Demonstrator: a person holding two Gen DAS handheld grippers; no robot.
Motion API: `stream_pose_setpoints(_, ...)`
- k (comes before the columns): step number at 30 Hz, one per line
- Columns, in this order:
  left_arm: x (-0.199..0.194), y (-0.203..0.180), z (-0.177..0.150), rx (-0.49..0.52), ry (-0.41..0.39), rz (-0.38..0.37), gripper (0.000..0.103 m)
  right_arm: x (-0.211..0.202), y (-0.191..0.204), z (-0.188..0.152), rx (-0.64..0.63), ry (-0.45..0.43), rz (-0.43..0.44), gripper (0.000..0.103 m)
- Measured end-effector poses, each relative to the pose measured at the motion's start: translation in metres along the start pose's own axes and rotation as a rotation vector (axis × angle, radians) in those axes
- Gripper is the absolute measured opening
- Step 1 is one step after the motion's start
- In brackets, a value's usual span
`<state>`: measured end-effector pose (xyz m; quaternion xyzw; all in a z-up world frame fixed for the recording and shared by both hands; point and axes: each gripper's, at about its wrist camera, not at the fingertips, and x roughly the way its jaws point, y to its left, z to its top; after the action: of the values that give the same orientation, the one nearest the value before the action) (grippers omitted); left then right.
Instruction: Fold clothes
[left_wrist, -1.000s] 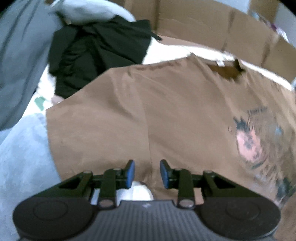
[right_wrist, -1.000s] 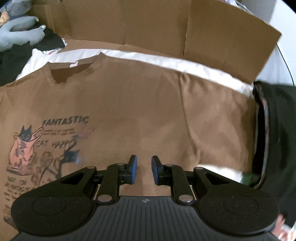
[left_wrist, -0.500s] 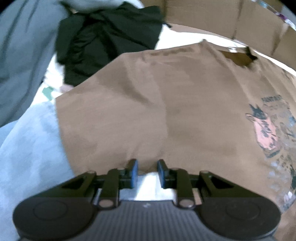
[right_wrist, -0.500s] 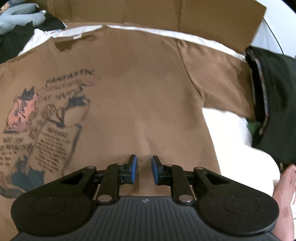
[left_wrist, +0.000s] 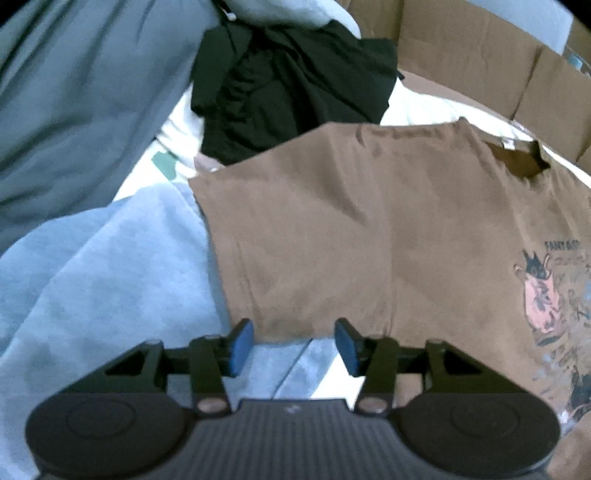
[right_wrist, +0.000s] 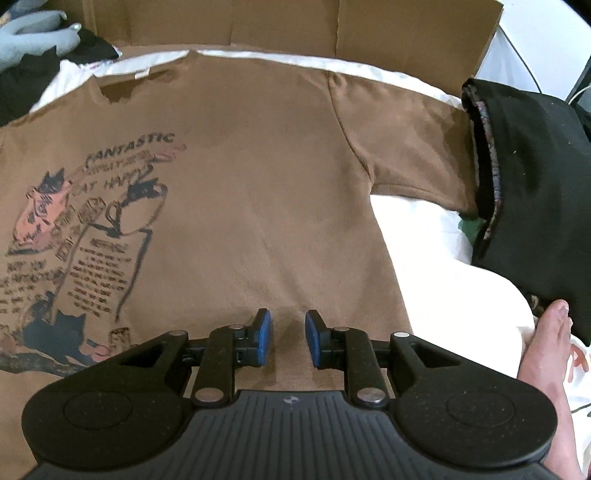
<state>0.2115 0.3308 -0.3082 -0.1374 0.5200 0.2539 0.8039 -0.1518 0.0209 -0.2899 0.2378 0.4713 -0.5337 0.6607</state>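
From the left wrist camera, the left gripper (left_wrist: 293, 345) points down at the edge of a brown cotton T-shirt with a printed cat graphic (left_wrist: 369, 229), spread flat. Its blue-padded jaws are opening and stand moderately wide; nothing is pinched between them, and the shirt's sleeve hem lies just past the fingertips. Whether the tips touch the cloth I cannot tell. Under and to the left of the gripper lies a pale blue fleecy garment (left_wrist: 103, 288). Further ahead and to the left sits a crumpled black garment (left_wrist: 291, 92), its lower edge meeting the brown shirt's far side. A grey-blue cloth (left_wrist: 85, 96) fills the far left. Brown cardboard panels (left_wrist: 480, 55) stand beyond the shirt, ahead and to the right.

From the right wrist camera, the right gripper (right_wrist: 287, 339) hangs over the lower part of the same brown shirt (right_wrist: 258, 166), near its hem. Its jaws are opening with a narrow gap between the pads; brown cloth shows through the gap, but the pads do not press on it. The cat print lies ahead to the left. The shirt's sleeve reaches ahead to the right, its end under a folded black garment with a patterned edge (right_wrist: 535, 184). A white sheet (right_wrist: 443, 266) shows right of the gripper, and a person's bare foot (right_wrist: 546, 354) rests on it close to the gripper's right side. Cardboard (right_wrist: 280, 26) stands at the far end.
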Motion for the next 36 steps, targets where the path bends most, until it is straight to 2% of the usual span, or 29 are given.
stream_pose_setpoints(8,-0.009,0.011,0.008,-0.063,0.001,-0.018,0.054,-0.021,0.006,-0.002,0.049,-0.026,0.025,0.034)
stream_pose_setpoints(12,-0.007,0.018,0.009,-0.088,0.031,-0.016,0.054,-0.032,0.011,-0.005,0.063,-0.033,0.036,0.034)
stream_pose_setpoints(18,-0.009,0.031,0.005,-0.13,0.059,-0.01,0.054,-0.05,0.029,-0.004,0.036,-0.067,0.123,0.034)
stream_pose_setpoints(26,-0.028,0.044,0.0,-0.202,0.047,-0.06,0.053,-0.064,0.061,-0.004,0.005,-0.092,0.196,0.034)
stream_pose_setpoints(32,-0.032,0.044,0.003,-0.194,0.036,-0.087,0.053,-0.064,0.082,-0.002,0.001,-0.098,0.246,0.035)
stream_pose_setpoints(36,-0.036,0.041,0.007,-0.199,-0.004,-0.079,0.052,-0.062,0.093,0.002,0.003,-0.102,0.27,0.035)
